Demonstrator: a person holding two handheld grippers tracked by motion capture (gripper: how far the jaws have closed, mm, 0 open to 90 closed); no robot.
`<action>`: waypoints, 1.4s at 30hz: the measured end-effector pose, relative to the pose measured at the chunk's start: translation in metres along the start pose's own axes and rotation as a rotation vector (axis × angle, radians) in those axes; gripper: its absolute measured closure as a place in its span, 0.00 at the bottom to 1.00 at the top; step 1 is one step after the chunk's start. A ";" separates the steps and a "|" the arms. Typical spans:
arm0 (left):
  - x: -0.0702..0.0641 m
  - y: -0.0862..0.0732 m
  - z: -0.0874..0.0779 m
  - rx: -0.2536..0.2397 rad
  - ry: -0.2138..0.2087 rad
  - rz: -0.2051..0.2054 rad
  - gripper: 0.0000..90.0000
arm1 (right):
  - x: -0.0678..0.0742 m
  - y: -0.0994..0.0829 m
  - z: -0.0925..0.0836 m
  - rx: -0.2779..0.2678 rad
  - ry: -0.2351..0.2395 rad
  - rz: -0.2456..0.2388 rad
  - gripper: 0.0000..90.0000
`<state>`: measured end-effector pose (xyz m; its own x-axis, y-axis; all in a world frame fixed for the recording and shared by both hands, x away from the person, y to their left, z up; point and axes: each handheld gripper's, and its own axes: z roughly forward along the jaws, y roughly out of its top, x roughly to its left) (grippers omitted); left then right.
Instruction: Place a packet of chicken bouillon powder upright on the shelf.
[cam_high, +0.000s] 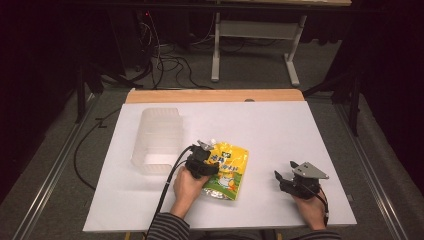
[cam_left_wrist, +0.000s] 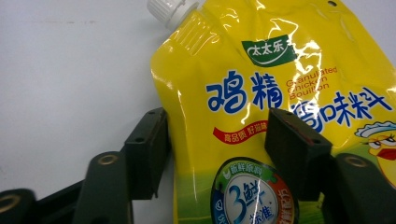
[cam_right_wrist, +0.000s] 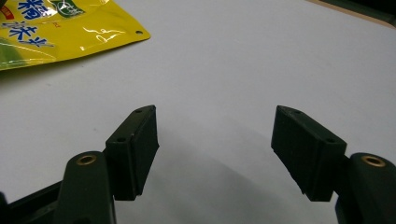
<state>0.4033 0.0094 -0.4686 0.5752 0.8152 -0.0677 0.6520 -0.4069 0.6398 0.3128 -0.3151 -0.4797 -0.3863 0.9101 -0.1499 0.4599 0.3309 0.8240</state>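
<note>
My right tool (cam_high: 287, 176) sits nearest me on the white surface (cam_high: 280, 125), jaws spread wide over bare sheet. My left tool (cam_high: 202, 156) has its jaws apart, straddling the left edge of the yellow bouillon pouch (cam_high: 229, 170) lying flat mid-surface. Beyond stands a clear plastic bin (cam_high: 157, 140).

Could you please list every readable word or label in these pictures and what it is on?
All on the glossy yellow spouted pouch:
"太太乐", green badge
"鸡精", blue
"Granulated Chicken Bouillon", orange
"3鲜", round emblem
The red banner's small print and the emblem's ring text are too small to read.
</note>
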 end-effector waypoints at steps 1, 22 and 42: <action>-0.001 0.000 0.000 0.002 -0.005 0.001 0.53 | 0.000 0.000 0.000 0.002 -0.001 -0.007 0.36; -0.004 0.000 -0.030 -0.136 -0.127 0.082 0.94 | 0.000 0.000 0.001 0.008 -0.001 -0.010 0.36; 0.004 -0.001 -0.097 -0.354 -0.208 0.081 0.94 | -0.001 0.000 0.000 0.000 0.000 -0.004 0.36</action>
<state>0.3568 0.0531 -0.3951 0.7289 0.6710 -0.1357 0.4108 -0.2701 0.8708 0.3130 -0.3156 -0.4797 -0.3881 0.9089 -0.1527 0.4586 0.3341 0.8234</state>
